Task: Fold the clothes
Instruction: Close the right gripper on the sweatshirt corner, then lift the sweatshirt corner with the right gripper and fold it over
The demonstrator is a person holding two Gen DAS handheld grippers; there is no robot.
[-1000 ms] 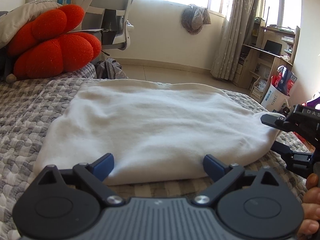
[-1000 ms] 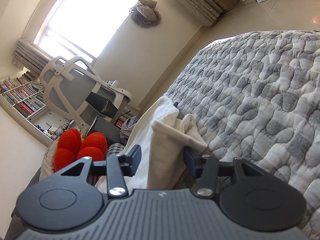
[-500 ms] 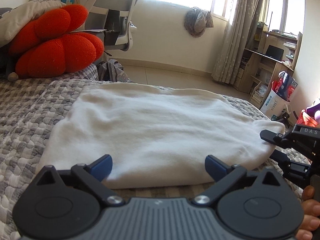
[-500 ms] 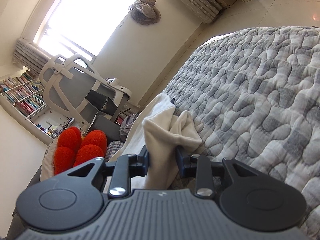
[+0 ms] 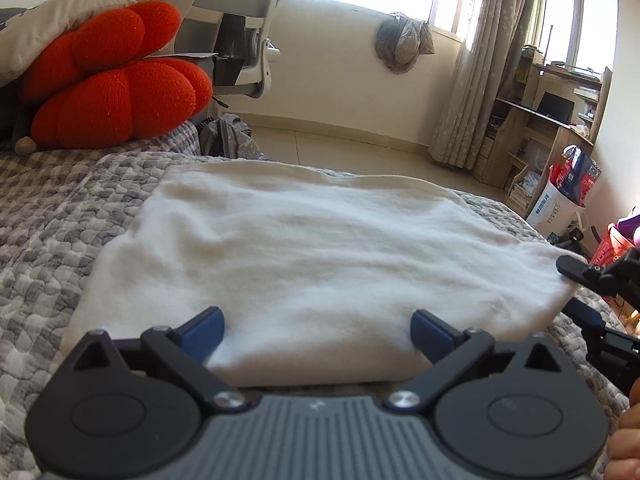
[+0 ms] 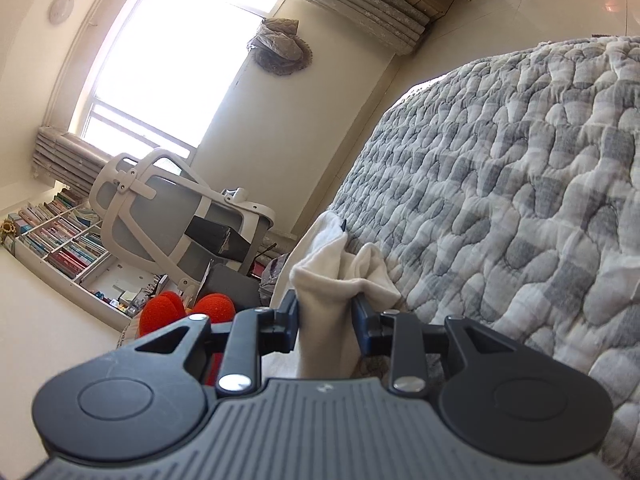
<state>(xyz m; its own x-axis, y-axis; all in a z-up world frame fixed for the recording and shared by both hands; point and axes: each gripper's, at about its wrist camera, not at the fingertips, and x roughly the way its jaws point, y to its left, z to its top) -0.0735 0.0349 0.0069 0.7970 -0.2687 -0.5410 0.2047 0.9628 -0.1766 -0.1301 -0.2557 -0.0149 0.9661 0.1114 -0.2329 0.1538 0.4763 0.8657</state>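
Note:
A cream-white folded garment (image 5: pixel 320 256) lies flat on the grey quilted bed (image 5: pixel 60 208). My left gripper (image 5: pixel 318 328) is open, its blue-tipped fingers spread over the garment's near edge. My right gripper (image 6: pixel 326 312) is shut on the garment's right corner (image 6: pixel 332 288), bunching the cloth between its jaws. The right gripper also shows in the left wrist view (image 5: pixel 592 292) at the garment's right corner.
A red knotted cushion (image 5: pixel 116 80) and a grey pillow (image 5: pixel 48 28) sit at the bed's far left. A white office chair (image 5: pixel 244 32) stands behind the bed. A desk (image 5: pixel 552 132) and bags (image 5: pixel 568 188) are at the right. The quilt (image 6: pixel 520 200) extends right.
My right gripper has closed on the garment's corner, from open around it to pinching it. My left gripper has edged slightly forward and stayed open.

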